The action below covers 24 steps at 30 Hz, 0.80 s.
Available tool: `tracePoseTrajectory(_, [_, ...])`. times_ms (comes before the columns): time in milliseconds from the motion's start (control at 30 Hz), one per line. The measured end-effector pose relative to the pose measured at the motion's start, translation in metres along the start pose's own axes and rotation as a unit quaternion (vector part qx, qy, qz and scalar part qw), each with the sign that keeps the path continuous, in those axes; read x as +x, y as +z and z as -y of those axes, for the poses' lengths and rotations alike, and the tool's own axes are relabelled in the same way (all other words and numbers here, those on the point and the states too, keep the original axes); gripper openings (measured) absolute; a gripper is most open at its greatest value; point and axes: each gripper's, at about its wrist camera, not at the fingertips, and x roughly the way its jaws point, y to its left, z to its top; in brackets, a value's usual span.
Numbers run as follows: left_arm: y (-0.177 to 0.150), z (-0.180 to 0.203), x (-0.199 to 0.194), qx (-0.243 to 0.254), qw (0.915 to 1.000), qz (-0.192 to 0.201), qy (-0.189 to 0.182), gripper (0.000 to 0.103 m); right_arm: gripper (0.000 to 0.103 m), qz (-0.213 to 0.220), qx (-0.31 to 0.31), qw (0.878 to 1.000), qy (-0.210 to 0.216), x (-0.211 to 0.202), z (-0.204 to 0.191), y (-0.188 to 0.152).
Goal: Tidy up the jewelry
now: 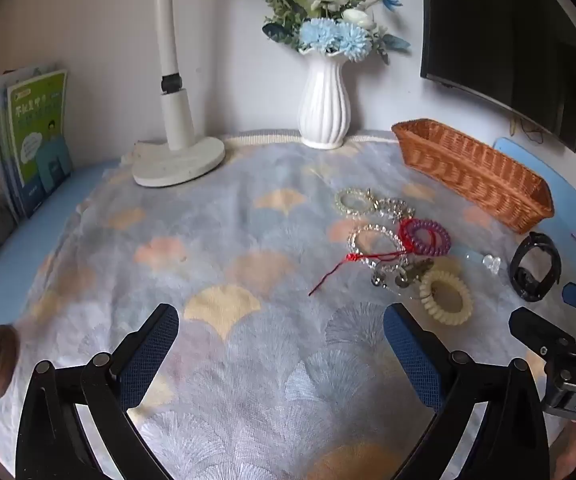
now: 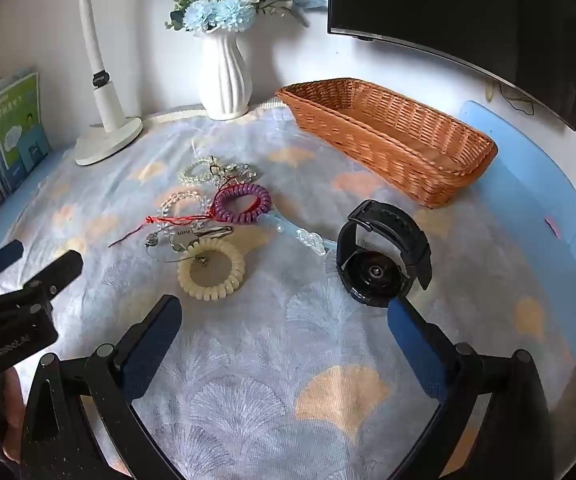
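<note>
White wall behind; worktop under a fan-print cloth. Wicker basket at the far right, nothing visible inside. Jewelry lies loose mid-cloth: cream coil band, purple coil band, clear bead bracelets, black watch beside my right gripper. I see both it and the left gripper spread wide, holding nothing.

Landmark: wicker basket, on patterned cloth, far right. Vase left of basket, against wall; lamp base further left; books leftmost. Monitor behind basket. Jewelry pile before basket, to left; coil hair tie nearest. Watch directly before basket.
</note>
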Motion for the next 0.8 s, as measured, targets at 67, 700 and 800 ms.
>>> tracePoseTrajectory(67, [0.000, -0.001, -0.003, 0.004, 0.9999, 0.011, -0.003, 0.102, 0.103, 0.002, 0.004, 1.000, 0.003, -0.001, 0.000, 0.001])
tracePoseTrajectory(700, [-0.003, 0.008, 0.008, 0.025, 0.9994, -0.018, -0.017, 0.102, 0.103, -0.008, 0.000, 1.000, 0.008, 0.003, -0.002, -0.007])
tracePoseTrajectory(800, [-0.003, 0.009, 0.009, 0.030, 0.9992, -0.020, -0.017, 0.102, 0.103, -0.007, -0.002, 1.000, 0.007, 0.002, -0.003, -0.007])
